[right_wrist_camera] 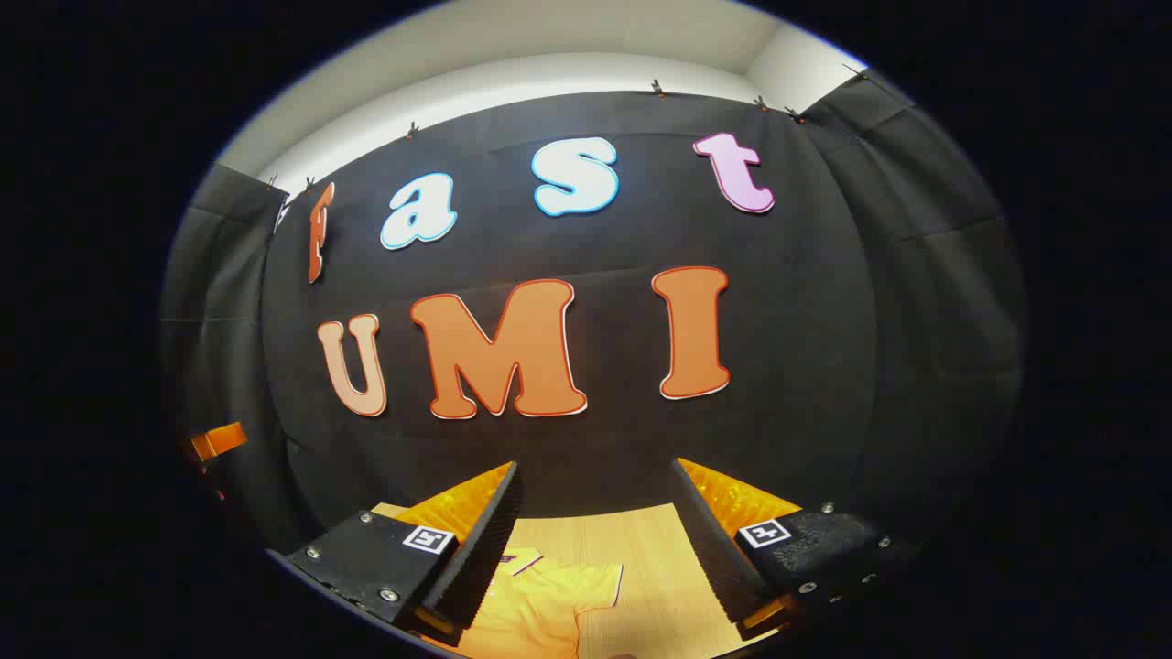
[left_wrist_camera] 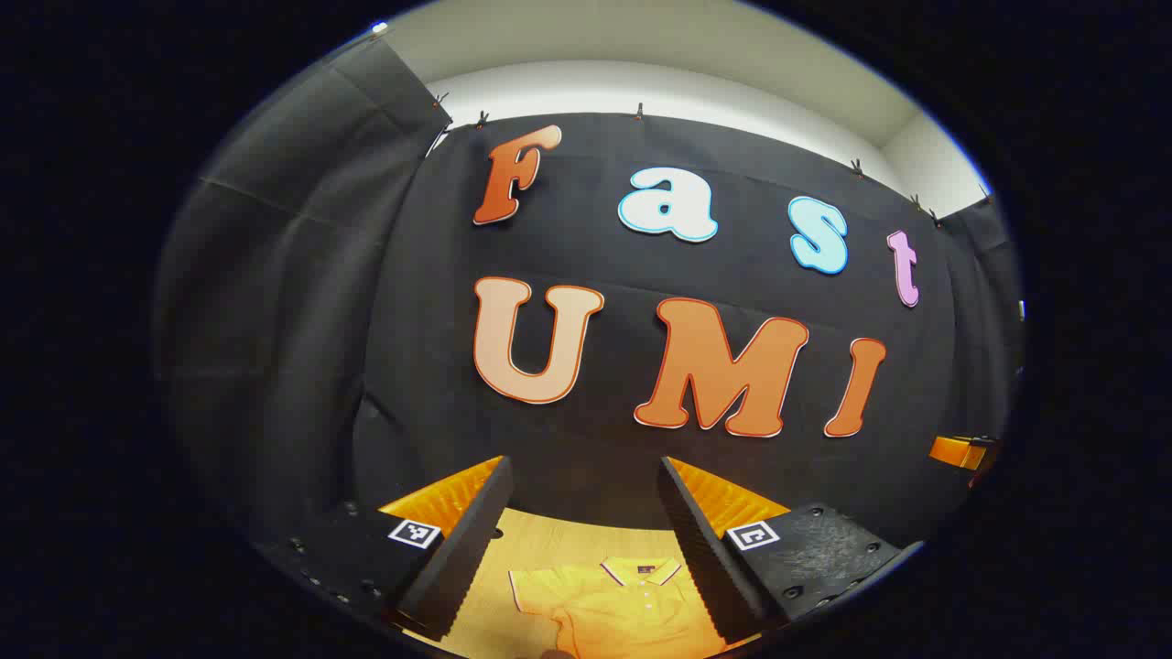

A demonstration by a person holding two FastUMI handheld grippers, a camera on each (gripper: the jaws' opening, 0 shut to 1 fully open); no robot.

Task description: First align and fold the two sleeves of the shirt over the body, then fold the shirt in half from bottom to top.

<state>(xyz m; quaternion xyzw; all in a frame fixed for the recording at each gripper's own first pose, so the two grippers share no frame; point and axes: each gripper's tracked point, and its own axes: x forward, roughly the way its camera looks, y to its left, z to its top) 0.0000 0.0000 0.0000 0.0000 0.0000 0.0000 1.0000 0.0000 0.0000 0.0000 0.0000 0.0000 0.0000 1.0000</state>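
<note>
Shirt [left_wrist_camera: 623, 604] lies flat on the table [right_wrist_camera: 641, 540], collar at the far end; left gripper [left_wrist_camera: 586, 540] and right gripper [right_wrist_camera: 595, 540] both hang above it, jaws spread, holding nothing.

I see just the collar end of the shirt [left_wrist_camera: 613, 604]; its lower body is cut off at the bottom of the left gripper view, and my left tongs [left_wrist_camera: 586, 549] cover one sleeve. In the right gripper view, my right tongs [right_wrist_camera: 595, 549] hide its collar side.
</note>
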